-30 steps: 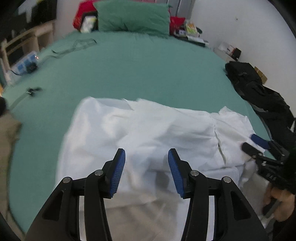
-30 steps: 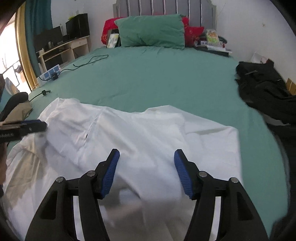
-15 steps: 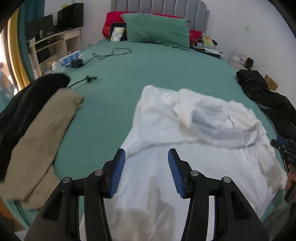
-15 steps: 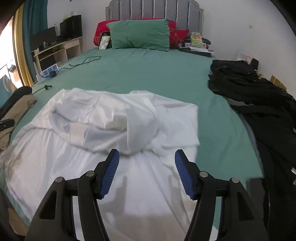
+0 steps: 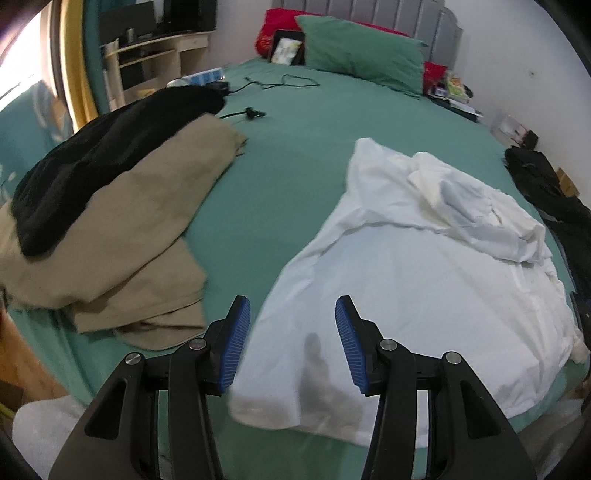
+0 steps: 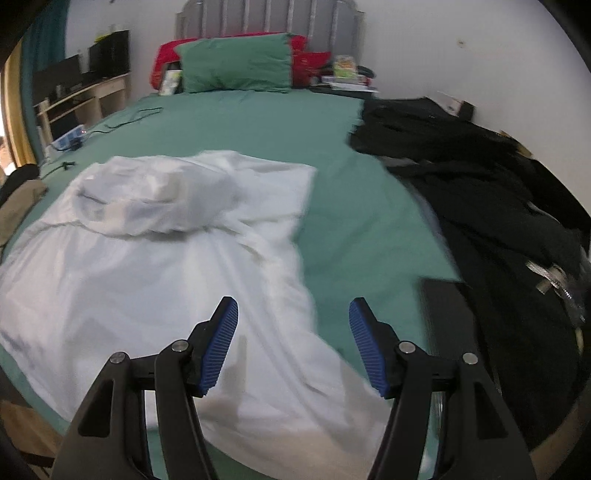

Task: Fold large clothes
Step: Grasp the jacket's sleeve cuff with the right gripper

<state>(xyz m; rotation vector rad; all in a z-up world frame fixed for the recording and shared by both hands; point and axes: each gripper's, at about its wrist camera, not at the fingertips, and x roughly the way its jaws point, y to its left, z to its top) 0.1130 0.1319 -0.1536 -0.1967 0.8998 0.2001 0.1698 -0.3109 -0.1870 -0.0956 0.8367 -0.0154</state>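
At the foot of the bed: both tools hang above the near edge of the mattress, tipped downward toward the cloth.
Left gripper: jaws apart, nothing between them; its blue ribbed pads hover over the left near corner of the white garment, not touching it.
Right gripper: jaws apart and empty as well; it hangs over the right near edge of the white garment, with one pad over white cloth and the other over bare sheet.
Tool build: black plastic arms with round metal pins, and blue pads grooved crosswise.
White garment: large, thin and smooth, spread across the near middle of the bed, with its far part folded back into a rumpled, puffy heap; the near hem reaches the mattress edge.
Bed sheet: teal green, flat, lightly creased.
Tan garment: matte, heavier cloth lying in loose layers at the left edge of the bed, well apart from the white one.
Black garment: lies on top of the tan one, soft and dark.
Black clothes pile: crumpled along the right side of the bed, close to the white garment's right edge but separated by a strip of sheet.
Green pillow: plump, against the grey headboard.
Black cable: looped on the sheet near the pillow.
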